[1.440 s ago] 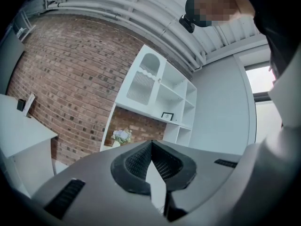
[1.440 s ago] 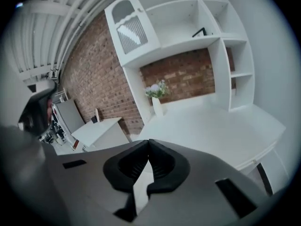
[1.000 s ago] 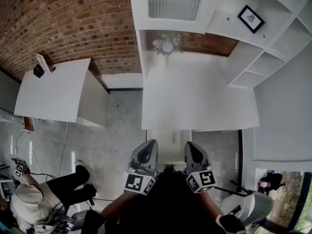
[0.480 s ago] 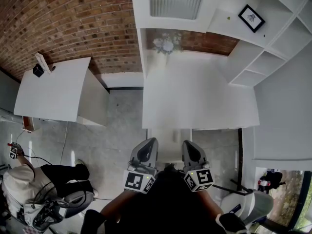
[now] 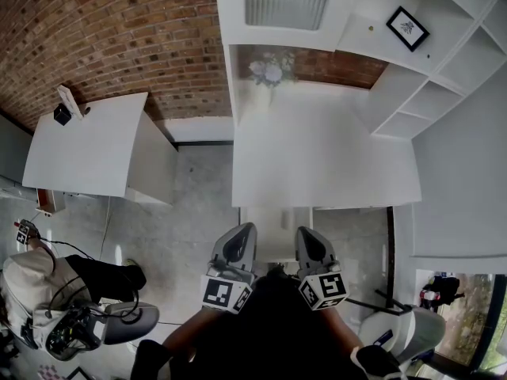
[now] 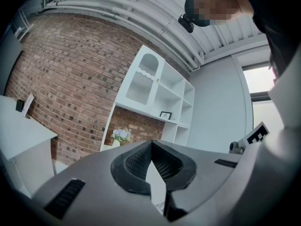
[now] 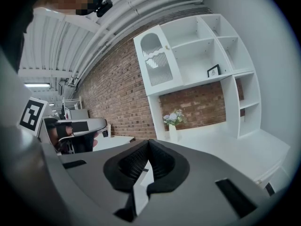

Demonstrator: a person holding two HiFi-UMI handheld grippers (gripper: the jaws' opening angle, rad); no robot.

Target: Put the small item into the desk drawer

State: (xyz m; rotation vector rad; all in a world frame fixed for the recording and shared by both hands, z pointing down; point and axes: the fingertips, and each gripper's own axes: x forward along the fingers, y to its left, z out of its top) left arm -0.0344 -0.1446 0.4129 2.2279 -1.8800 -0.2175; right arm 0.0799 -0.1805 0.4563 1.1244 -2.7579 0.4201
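Note:
The white desk [image 5: 317, 165] fills the middle of the head view, with a vase of flowers [image 5: 268, 74] at its far edge. A pale panel [image 5: 273, 224] under the desk's near edge may be the drawer front; I cannot tell whether it is pulled out. No small item shows in any view. My left gripper [image 5: 242, 233] and right gripper [image 5: 304, 234] are held side by side close to my body, just short of that edge. Both are shut and empty: the left gripper's [image 6: 151, 145] and the right gripper's [image 7: 148, 142] dark ribbed pads meet at the tips.
A second white desk [image 5: 87, 145] stands to the left across a strip of grey floor. A person [image 5: 40, 291] sits with an office chair [image 5: 127, 323] at the lower left. White shelves [image 5: 412, 77] with a framed picture [image 5: 408, 30] rise at the right, against a brick wall [image 5: 119, 30].
The person at the lower left has shifted leftward and the chair has come into view. My right gripper has edged slightly left; the left one has stayed put.

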